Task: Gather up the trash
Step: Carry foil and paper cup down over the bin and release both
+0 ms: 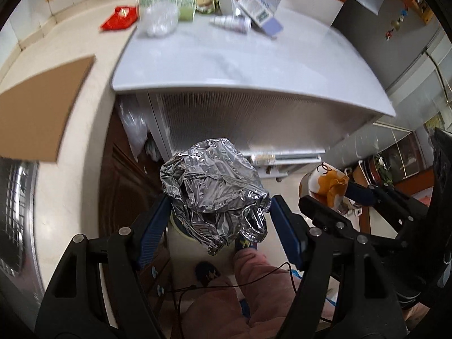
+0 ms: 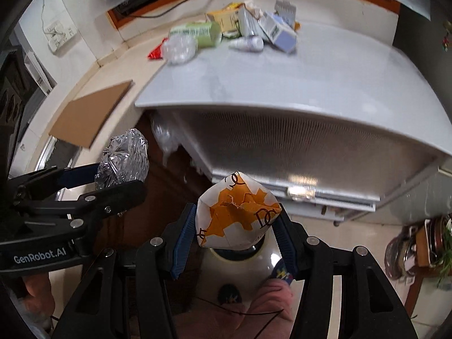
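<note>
Item one, nearest: the left gripper (image 1: 219,220) is clamping a crumpled foil wrapper (image 1: 212,186) between its blue pads, jaws set wide around the bulky wad. Item two: the right gripper (image 2: 236,226) is gripping a crushed white-and-orange paper bag (image 2: 237,214), its pads pressing both sides. Both tools are pointing steeply downward, side by side, above a white bin (image 2: 240,257) standing on the floor by the person's slippered feet; only part of the bin's rim is showing. Handling note, as judgement: each piece should be centred over the bin mouth before the jaws part, the light foil being likely to cling or drift. Item three, further off: the white table (image 1: 254,65) is standing beyond, front edge facing the cameras. Item four, farthest: more litter is waiting at its rear, namely a green carton (image 1: 169,2), a clear plastic wad (image 1: 159,19), a small white bottle (image 1: 231,22) and assorted boxes.
</note>
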The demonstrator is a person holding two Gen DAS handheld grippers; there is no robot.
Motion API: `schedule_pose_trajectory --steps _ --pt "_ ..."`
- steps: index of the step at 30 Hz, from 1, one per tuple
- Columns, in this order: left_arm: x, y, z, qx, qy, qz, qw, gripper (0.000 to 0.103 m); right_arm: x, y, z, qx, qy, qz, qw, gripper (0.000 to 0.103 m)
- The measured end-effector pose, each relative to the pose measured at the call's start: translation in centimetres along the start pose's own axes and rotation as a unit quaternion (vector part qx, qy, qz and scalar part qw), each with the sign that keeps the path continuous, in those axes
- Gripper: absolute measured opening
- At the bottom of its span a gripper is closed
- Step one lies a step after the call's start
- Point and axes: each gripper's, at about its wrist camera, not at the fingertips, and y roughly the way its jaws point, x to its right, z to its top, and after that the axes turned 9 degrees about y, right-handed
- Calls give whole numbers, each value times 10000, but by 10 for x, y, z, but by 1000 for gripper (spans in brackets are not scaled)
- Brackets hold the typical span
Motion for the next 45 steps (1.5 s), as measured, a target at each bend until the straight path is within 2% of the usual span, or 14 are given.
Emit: schedule_pose_trajectory --steps 6,12,21,26,29,33,35,41,45 --pt "15 43 -22 -282 -72 9 9996 70 28 45 -18 -411 334 32 9986 54" --pt "19 103 -40 -499 -151 230 9984 70 56 109 -39 -771 492 166 9957 54" --pt "-25 228 -69 -697 -994 46 9926 70 87 228 -58 -1273 556 519 9889 54" --pt "-56 311 -91 -972 -1380 78 9856 70 99 324 -70 -1638 678 713 9816 54" --pt "-72 364 -107 -1262 -1666 153 9778 70 103 381 -82 -1853 624 722 9780 54" --pt "-89 422 -130 -1565 -1877 260 9693 70 105 448 -100 -2160 486 701 9727 54" --pt "-94 442 -139 -1655 -1872 289 9679 70 105 478 -109 -2293 367 702 9701 55" --pt "-103 493 -163 -1981 -1801 359 9628 71 101 545 -132 -2563 13 453 9655 55" --pt "-110 517 -175 -2168 -1763 336 9596 71 101 562 -140 -2666 -77 287 9634 56"
